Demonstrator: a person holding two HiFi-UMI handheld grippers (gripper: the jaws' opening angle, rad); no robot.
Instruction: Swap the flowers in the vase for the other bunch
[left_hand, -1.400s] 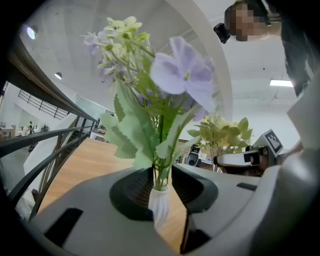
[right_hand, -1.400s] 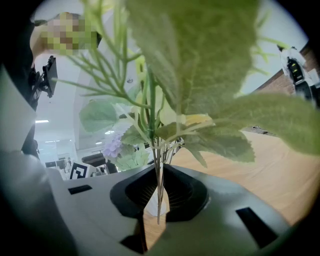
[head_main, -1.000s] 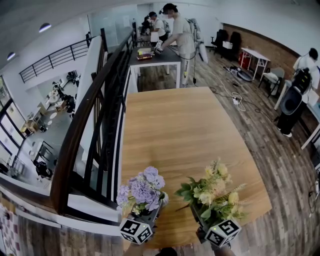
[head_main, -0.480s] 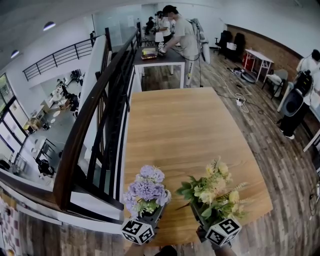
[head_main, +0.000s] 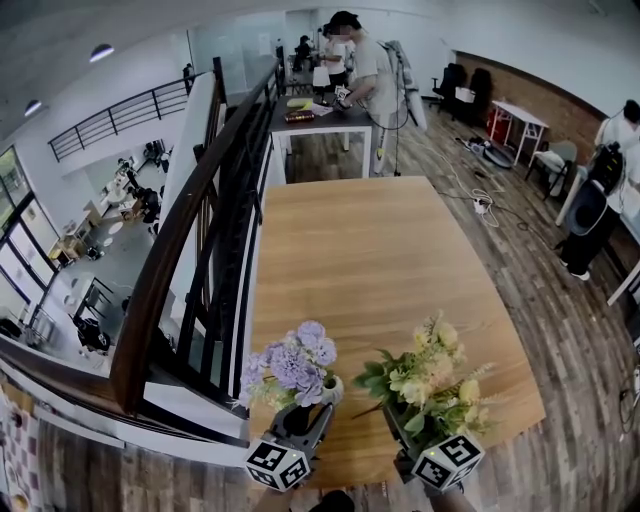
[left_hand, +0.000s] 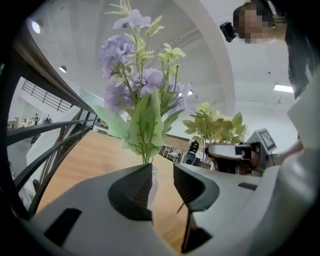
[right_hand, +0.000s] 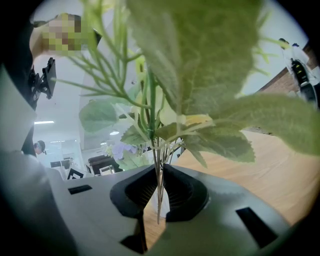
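A purple bunch (head_main: 292, 365) stands upright in a small white vase (head_main: 331, 390) near the front edge of the wooden table (head_main: 370, 260). My left gripper (head_main: 308, 408) sits just behind the vase. In the left gripper view the left gripper (left_hand: 162, 182) is open, and the vase (left_hand: 152, 184) shows in the gap with the purple bunch (left_hand: 135, 75) rising above it. My right gripper (right_hand: 159, 187) is shut on the thin stems of a yellow-green bunch (right_hand: 200, 75). That yellow-green bunch (head_main: 428, 385) is held upright over the front right of the table, right of the vase.
A dark railing (head_main: 190, 250) runs along the table's left side, with a drop to a lower floor beyond it. People work at a dark table (head_main: 320, 118) far behind. More desks and chairs (head_main: 520, 125) stand at the right, with cables on the floor.
The purple bunch now stands a little farther from the left gripper's marker cube, and the gripper's dark body shows below it. The right gripper and its bunch have hardly moved.
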